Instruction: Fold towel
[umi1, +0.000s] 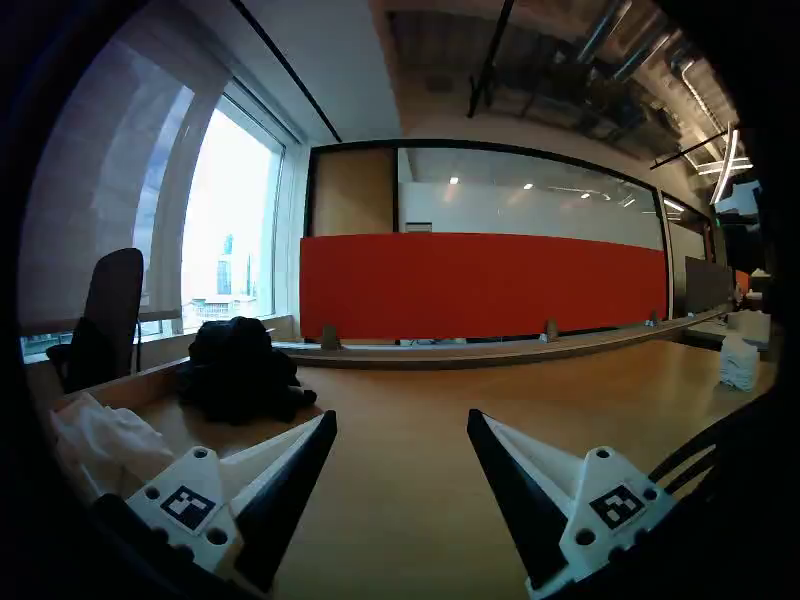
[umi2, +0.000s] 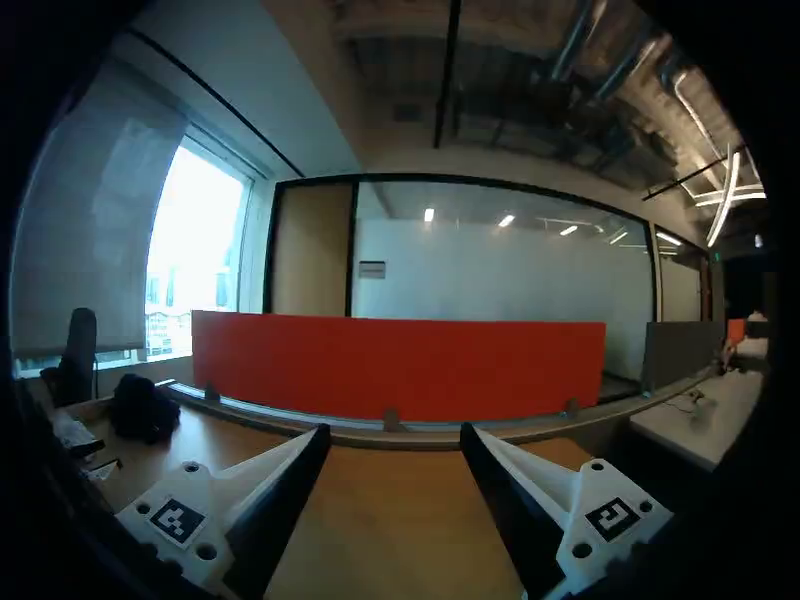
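The left gripper (umi1: 400, 432) and right gripper (umi2: 393, 445) gape empty over the desk (umi1: 420, 520). The towel (umi1: 100, 440), probably this crumpled white cloth, lies lower left in the left gripper view, beside a dark heap (umi1: 240, 370). It looks light and limp; pinch a corner.

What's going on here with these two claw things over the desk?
A person is holding a handheld gripper in each hand above a wooden table. The left gripper and the right gripper both have their jaws open and grip nothing. A dark bundle of cloth sits on the table off to the left, apart from both grippers, with a white crumpled item near it. A red divider runs along the far edge. No folding is under way yet.
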